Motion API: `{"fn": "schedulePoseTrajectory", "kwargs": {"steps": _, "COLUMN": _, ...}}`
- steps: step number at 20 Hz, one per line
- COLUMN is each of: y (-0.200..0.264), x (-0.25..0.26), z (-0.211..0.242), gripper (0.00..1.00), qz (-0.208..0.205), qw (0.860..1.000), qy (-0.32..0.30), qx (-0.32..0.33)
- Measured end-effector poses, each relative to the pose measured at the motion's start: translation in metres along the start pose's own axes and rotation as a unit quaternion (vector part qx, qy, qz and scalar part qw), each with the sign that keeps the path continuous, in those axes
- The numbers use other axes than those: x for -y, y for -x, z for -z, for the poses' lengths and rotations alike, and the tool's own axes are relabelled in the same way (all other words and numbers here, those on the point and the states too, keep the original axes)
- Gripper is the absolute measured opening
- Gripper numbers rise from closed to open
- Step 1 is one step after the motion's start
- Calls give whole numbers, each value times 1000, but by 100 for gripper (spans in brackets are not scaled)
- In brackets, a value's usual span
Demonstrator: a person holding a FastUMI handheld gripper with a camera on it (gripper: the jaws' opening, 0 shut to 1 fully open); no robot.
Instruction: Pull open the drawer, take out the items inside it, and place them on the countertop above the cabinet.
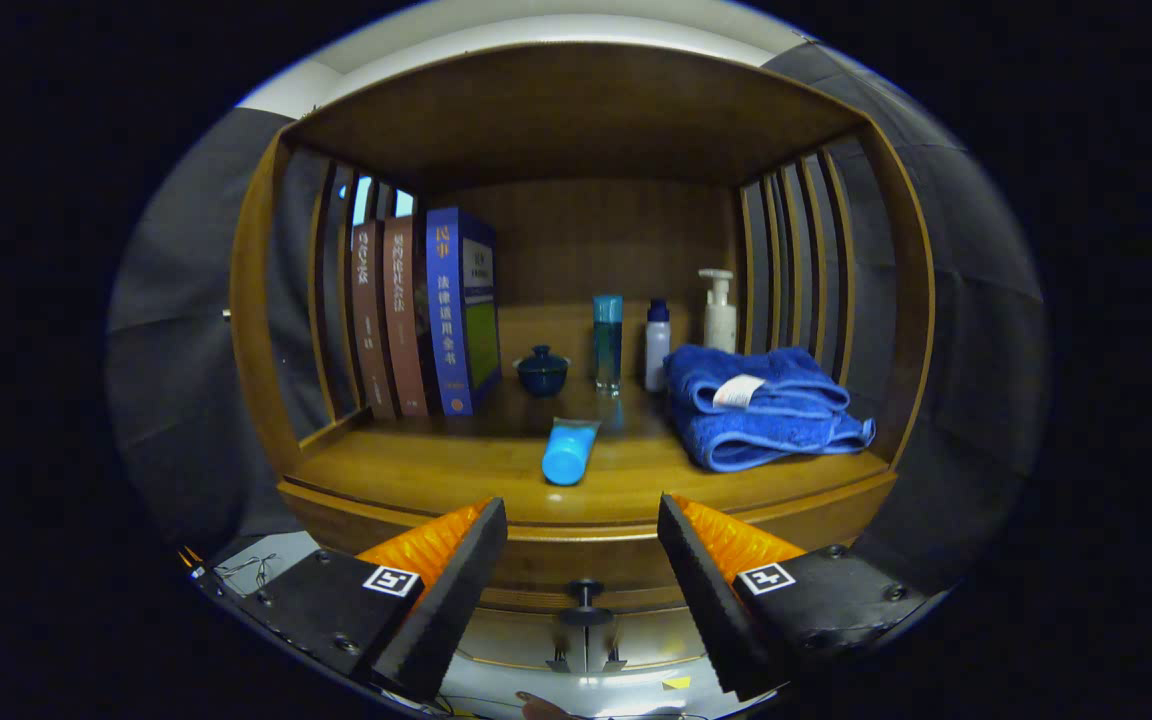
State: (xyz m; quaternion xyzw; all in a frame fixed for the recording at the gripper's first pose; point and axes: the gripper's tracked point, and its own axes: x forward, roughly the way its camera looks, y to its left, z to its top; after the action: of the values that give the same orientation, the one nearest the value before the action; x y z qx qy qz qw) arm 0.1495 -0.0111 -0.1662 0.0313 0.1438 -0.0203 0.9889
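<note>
We see one big wooden cabinet [576,130] with a worktop [436,470] inside it. Three tall books [426,312] stand in a row at the back left of the worktop. One blue towel [756,405] lies folded on the right side. Three bottles stand at the back: one clear blue bottle [608,340], one small white bottle [657,345] and one pump bottle [719,310]. One light blue tube [570,452] lies flat near the front edge, in the middle. One small dark cup with a lid [542,370] sits beside the books. Our gripper [583,560] is open and holds nothing. Between its two fingers [456,590], below the worktop, we see one drawer knob [585,598].
</note>
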Motion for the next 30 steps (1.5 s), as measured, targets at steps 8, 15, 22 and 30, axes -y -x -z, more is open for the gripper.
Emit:
{"fn": "schedulePoseTrajectory", "kwargs": {"steps": 8, "y": 70, "x": -3, "z": -92, "gripper": 99, "qz": -8, "qw": 998, "qy": 12, "qx": 69}}
{"fn": "schedulePoseTrajectory", "kwargs": {"steps": 15, "y": 137, "x": -5, "z": -141, "gripper": 99, "qz": -8, "qw": 994, "qy": 19, "qx": 111}}
{"fn": "schedulePoseTrajectory", "kwargs": {"steps": 22, "y": 174, "x": -11, "z": -163, "gripper": 99, "qz": -10, "qw": 991, "qy": 22, "qx": 133}}
{"fn": "schedulePoseTrajectory", "kwargs": {"steps": 30, "y": 178, "x": -11, "z": -160, "gripper": 99, "qz": -8, "qw": 991, "qy": 16, "qx": 130}}
